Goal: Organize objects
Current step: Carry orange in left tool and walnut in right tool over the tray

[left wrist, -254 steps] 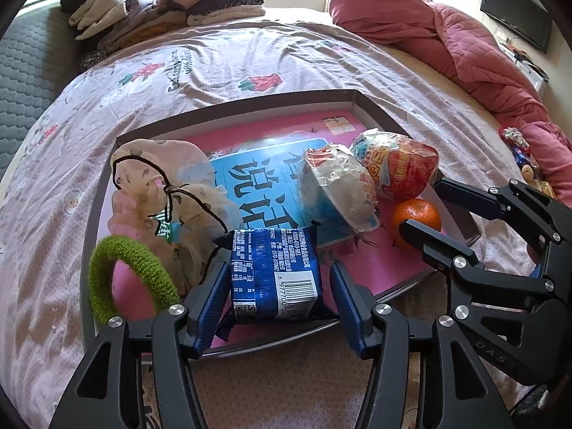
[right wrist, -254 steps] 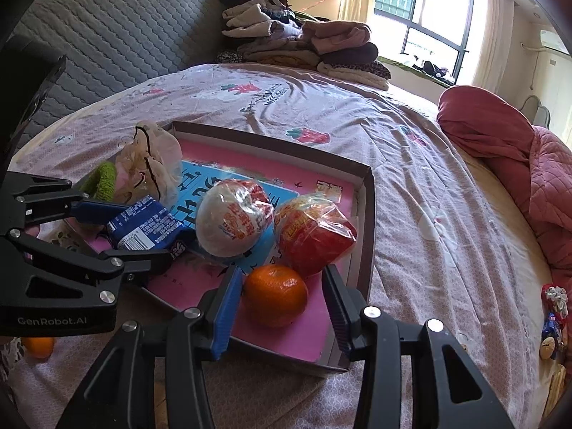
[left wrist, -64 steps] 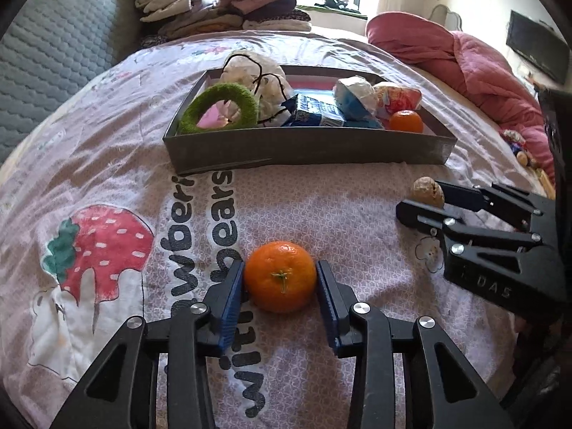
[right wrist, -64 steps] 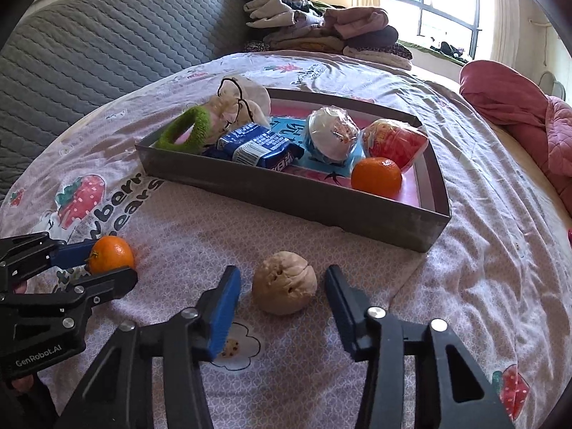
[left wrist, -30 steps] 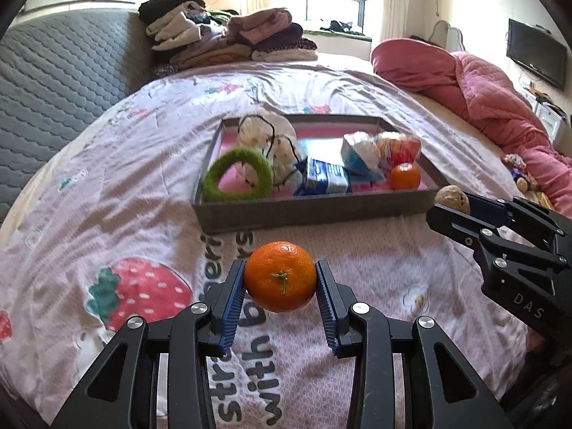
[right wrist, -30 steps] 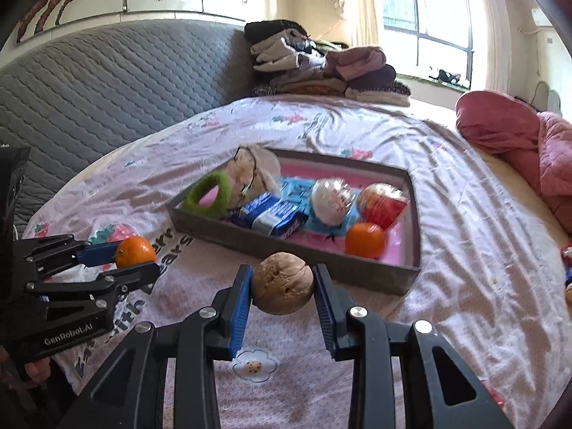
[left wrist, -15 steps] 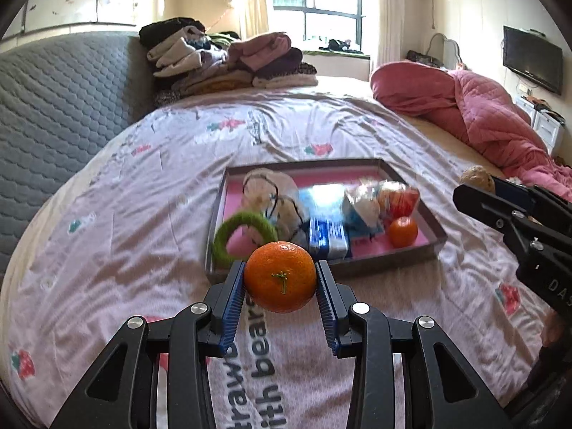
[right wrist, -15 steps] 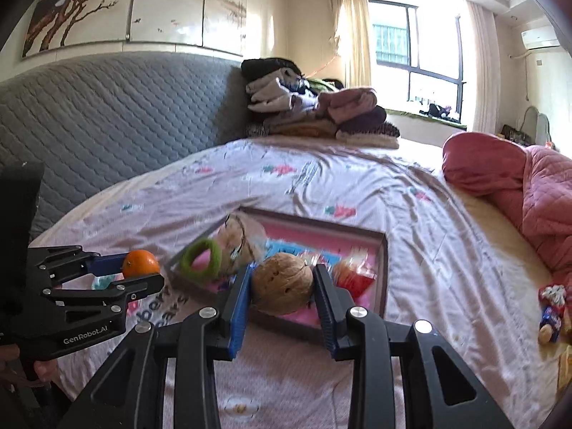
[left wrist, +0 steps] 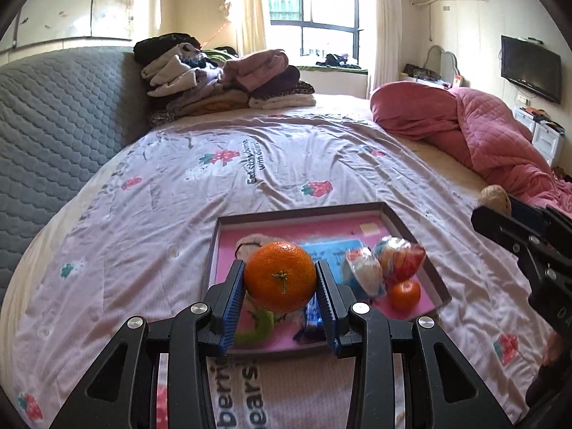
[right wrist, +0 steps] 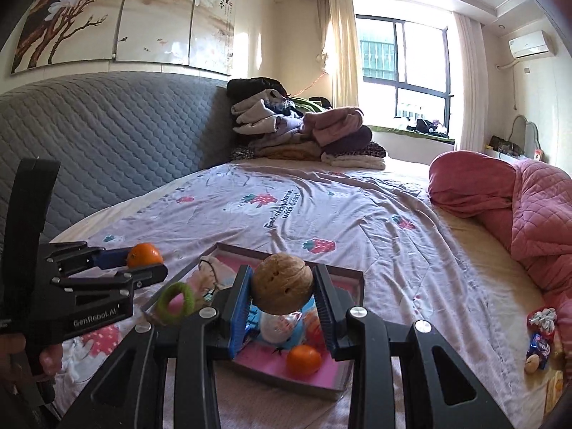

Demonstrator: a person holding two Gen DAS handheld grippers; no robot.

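Observation:
My left gripper [left wrist: 280, 282] is shut on an orange mandarin [left wrist: 280, 277] and holds it high above the grey tray [left wrist: 411, 237] on the bed. My right gripper [right wrist: 282, 287] is shut on a brown walnut [right wrist: 282, 282], also held above the tray [right wrist: 352, 279]. The tray holds a second mandarin [left wrist: 404, 294], wrapped snacks [left wrist: 400, 259], a green ring [right wrist: 175, 302], a cloth toy [right wrist: 211, 271] and a blue packet partly hidden by the fingers. The left gripper with its mandarin shows in the right wrist view [right wrist: 144, 255]; the walnut shows in the left wrist view [left wrist: 495, 196].
The tray lies on a pink strawberry-print bedsheet [left wrist: 178, 214]. A grey quilted headboard [right wrist: 107, 150] is at left, folded clothes [left wrist: 221, 78] are at the back, a red quilt [left wrist: 482, 132] is at right. Small toys [right wrist: 540, 336] lie at the right bed edge.
Both grippers have risen higher and moved over the tray, each keeping its hold. The tray now looks smaller and sits lower in both views.

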